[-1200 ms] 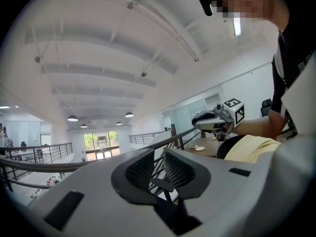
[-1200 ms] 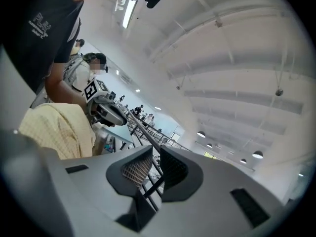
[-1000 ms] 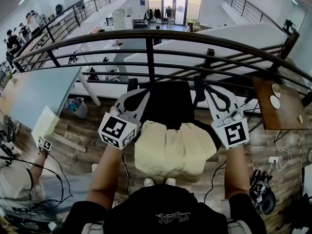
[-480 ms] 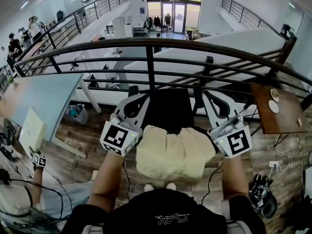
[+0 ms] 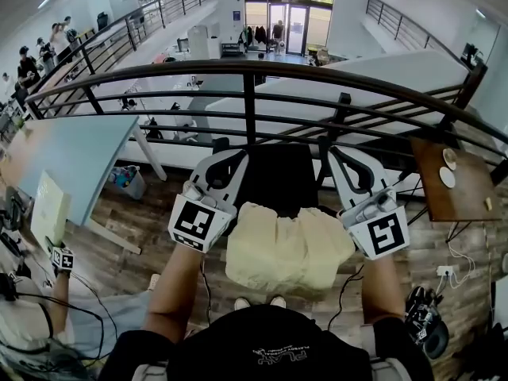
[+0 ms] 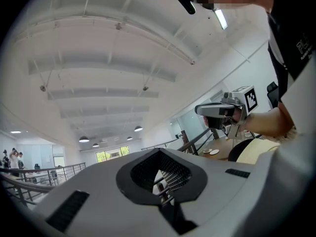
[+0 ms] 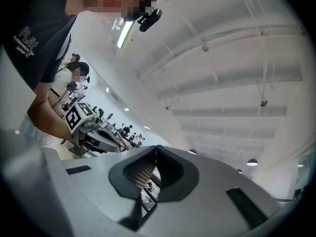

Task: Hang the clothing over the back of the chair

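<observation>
A pale yellow piece of clothing (image 5: 287, 251) lies bunched over the near part of a black chair (image 5: 276, 175), right below me. My left gripper (image 5: 235, 158) is held above the clothing's left side. It is shut and holds nothing. My right gripper (image 5: 336, 154) hovers above the clothing's right side, also shut and empty. Both point forward, away from me, toward the railing. In the left gripper view the shut jaws (image 6: 159, 151) face the ceiling, with the right gripper (image 6: 220, 111) and a strip of the clothing (image 6: 262, 149) at the right. The right gripper view shows its own shut jaws (image 7: 156, 147) and the left gripper (image 7: 97, 135).
A dark metal railing (image 5: 250, 94) runs across just beyond the chair, with a drop to a lower floor behind it. A light blue table (image 5: 59, 161) stands at the left and a brown side table (image 5: 452, 182) at the right. Cables (image 5: 464, 256) lie on the wooden floor.
Both grippers have risen a little and edged forward over the chair. The clothing stays where it lay on the chair.
</observation>
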The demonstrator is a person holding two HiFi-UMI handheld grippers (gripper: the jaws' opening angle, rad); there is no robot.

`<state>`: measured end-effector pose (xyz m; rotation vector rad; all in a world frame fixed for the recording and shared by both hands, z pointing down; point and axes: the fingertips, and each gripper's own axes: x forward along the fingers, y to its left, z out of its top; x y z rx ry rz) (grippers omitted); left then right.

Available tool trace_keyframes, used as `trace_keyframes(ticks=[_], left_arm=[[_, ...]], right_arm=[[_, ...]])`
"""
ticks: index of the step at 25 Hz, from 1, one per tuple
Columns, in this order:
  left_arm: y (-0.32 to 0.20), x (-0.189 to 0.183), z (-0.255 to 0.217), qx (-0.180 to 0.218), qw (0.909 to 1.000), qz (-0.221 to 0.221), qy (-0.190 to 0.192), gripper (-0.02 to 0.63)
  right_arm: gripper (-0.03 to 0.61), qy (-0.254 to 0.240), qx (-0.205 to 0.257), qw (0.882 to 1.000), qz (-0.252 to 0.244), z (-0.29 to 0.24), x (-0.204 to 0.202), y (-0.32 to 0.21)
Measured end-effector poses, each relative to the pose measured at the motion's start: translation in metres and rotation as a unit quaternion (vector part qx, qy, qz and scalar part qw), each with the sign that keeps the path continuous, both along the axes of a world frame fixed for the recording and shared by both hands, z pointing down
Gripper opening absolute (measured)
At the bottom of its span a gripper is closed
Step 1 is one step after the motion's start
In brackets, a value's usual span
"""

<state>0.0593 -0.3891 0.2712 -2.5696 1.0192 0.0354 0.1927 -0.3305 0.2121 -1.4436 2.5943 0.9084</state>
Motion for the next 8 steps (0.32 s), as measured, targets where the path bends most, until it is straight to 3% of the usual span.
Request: trace_keyframes(ticks=[8], left_arm=[[-0.0037, -0.0011, 0.0043, -0.005, 1.0, -0.003, 0.002, 0.012]], right_arm=[[0.02, 0.012, 0.007, 1.0, 0.01, 0.0024, -0.0002, -0.0048]])
